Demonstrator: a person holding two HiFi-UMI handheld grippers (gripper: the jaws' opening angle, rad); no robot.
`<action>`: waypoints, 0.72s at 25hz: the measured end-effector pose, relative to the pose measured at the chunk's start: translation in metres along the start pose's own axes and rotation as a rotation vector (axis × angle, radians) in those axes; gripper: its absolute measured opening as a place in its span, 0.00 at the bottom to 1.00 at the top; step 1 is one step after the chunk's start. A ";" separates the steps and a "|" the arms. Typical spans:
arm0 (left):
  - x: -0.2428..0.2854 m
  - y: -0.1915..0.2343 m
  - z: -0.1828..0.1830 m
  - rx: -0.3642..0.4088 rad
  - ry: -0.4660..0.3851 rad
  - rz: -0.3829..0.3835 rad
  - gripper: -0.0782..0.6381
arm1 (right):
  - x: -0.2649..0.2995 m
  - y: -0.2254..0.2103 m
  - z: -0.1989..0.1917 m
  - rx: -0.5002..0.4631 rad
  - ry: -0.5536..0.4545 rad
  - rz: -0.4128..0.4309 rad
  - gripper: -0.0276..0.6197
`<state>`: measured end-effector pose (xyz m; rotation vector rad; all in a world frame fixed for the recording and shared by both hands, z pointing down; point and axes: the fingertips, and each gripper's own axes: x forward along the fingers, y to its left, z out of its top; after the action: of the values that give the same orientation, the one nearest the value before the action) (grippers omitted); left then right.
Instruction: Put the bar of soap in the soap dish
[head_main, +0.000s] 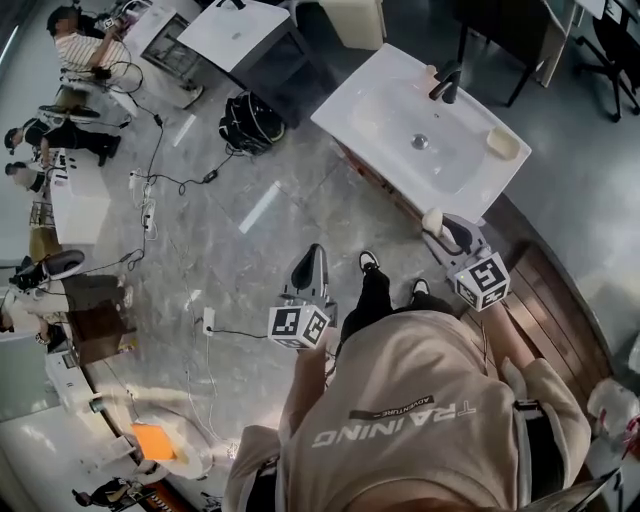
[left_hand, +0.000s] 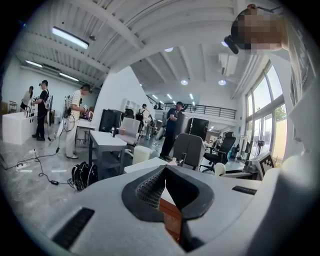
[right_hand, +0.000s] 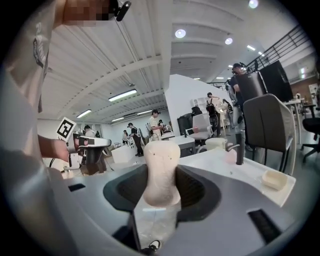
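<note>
Soap: cream bar (right_hand: 161, 172), standing upright and pinched across its lower half by the right tongs (right_hand: 161, 182). From the head view it (head_main: 432, 221) hangs over the floor, just off the near edge of the bench.

Right tongs: narrow, closed on the soap from both sides. In the head view they're (head_main: 441, 229) on the right, in front of the person's shoes.

Left tongs: pads pressed together at the tips, nothing caught between them (left_hand: 165, 172). In the head view they sit (head_main: 308, 262) low on the left over the grey floor (head_main: 250, 210), well apart from the bench, pointing out into the room.

Soap dish: small pale tray (head_main: 503, 143) on the right end of the bench, right of the sink bowl. The right gripper view has it (right_hand: 274, 180) at the bench corner too. Well apart from the soap.

Bench: white top (head_main: 355, 100) with the bowl sunk into it, sitting diagonally in the head view.

Tap: dark, upright (head_main: 446, 83) on the far side of the bowl. It also shows (right_hand: 239, 147) in the right gripper view.

Other stuff: black backpack (head_main: 250, 122) on the floor, left of the bench.
</note>
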<state>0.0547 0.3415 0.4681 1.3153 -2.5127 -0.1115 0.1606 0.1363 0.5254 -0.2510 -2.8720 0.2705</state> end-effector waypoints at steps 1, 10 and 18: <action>0.006 0.009 -0.001 0.001 -0.002 -0.007 0.12 | 0.010 0.000 0.003 0.007 -0.004 -0.003 0.30; 0.075 0.083 0.034 0.138 -0.012 -0.160 0.12 | 0.091 -0.003 0.068 0.059 -0.062 -0.101 0.30; 0.141 0.125 0.061 0.213 -0.016 -0.316 0.12 | 0.112 -0.023 0.084 0.048 -0.041 -0.305 0.30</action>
<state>-0.1376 0.2952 0.4685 1.7958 -2.3615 0.0814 0.0290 0.1221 0.4749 0.2034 -2.8847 0.2875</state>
